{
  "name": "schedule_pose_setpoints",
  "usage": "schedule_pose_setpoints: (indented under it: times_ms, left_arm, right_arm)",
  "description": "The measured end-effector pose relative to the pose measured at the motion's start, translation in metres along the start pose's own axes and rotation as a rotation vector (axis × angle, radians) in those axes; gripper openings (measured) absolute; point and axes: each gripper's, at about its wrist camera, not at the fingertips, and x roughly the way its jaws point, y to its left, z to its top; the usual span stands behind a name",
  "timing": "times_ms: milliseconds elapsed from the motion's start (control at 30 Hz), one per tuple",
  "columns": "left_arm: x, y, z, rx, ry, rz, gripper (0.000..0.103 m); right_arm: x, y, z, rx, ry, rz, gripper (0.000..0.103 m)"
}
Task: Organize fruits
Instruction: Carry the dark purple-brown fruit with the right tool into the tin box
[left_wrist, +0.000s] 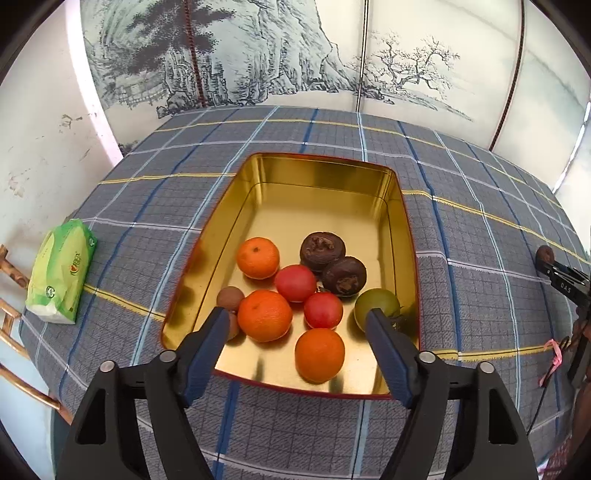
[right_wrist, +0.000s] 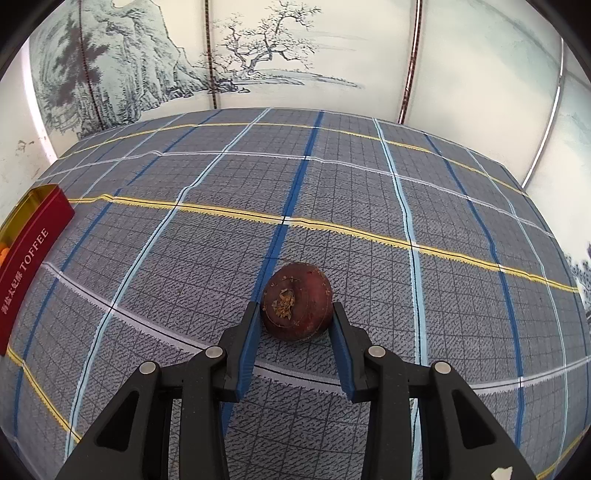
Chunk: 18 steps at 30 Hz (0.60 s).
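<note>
1. Fruits were seen gathered at the near end of a gold-lined tin (left_wrist: 325, 173), which was set on a plaid tablecloth (left_wrist: 480, 258).
2. Three oranges (left_wrist: 264, 315) were counted in the tin: one toward the left, one in the middle and one nearest the front rim.
3. Two red tomatoes (left_wrist: 295, 283) were placed between the oranges, touching each other or nearly so.
4. Two dark brown mangosteens (left_wrist: 322, 251) were seen side by side behind the tomatoes, and a green tomato (left_wrist: 376, 306) was found by the right wall.
5. Small brown longans (left_wrist: 229, 297) were seen at the left wall, partly hidden by a finger.
6. The left gripper (left_wrist: 297, 319) was held above the near end of the tin with its jaws spread wide and nothing between them.
7. The right gripper (right_wrist: 295, 314) was placed around a third mangosteen (right_wrist: 297, 301) on the cloth, well apart from the tin; the left pad was seen touching it, while contact on the right could not be told.
8. The tin's red outer wall, marked TOFFEE, was visible at the left edge of the right wrist view.
9. A green tissue pack (left_wrist: 61, 271) was seen lying at the table's left edge, and a painted landscape screen (left_wrist: 258, 55) was seen behind the table.
</note>
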Motion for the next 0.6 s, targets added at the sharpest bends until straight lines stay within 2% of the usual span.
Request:
schedule_pose_setpoints:
  times_ms: [300,500,600]
  left_arm:
    - [-0.012,0.005,-0.008,0.014,-0.039,0.005,0.085]
    - [-0.017,0.019,-0.011,-0.026,-0.047,0.007,0.086]
    - [-0.019,0.029,-0.013,-0.050,-0.047,0.032,0.087]
  right_arm:
    - [-0.023,0.020,0.008,-0.025,-0.036,0.018,0.034]
    - [-0.050,0.057,0.016,-0.084,-0.079,0.094,0.034]
    - [-0.061,0.086,0.020,-0.128,-0.100,0.147,0.034]
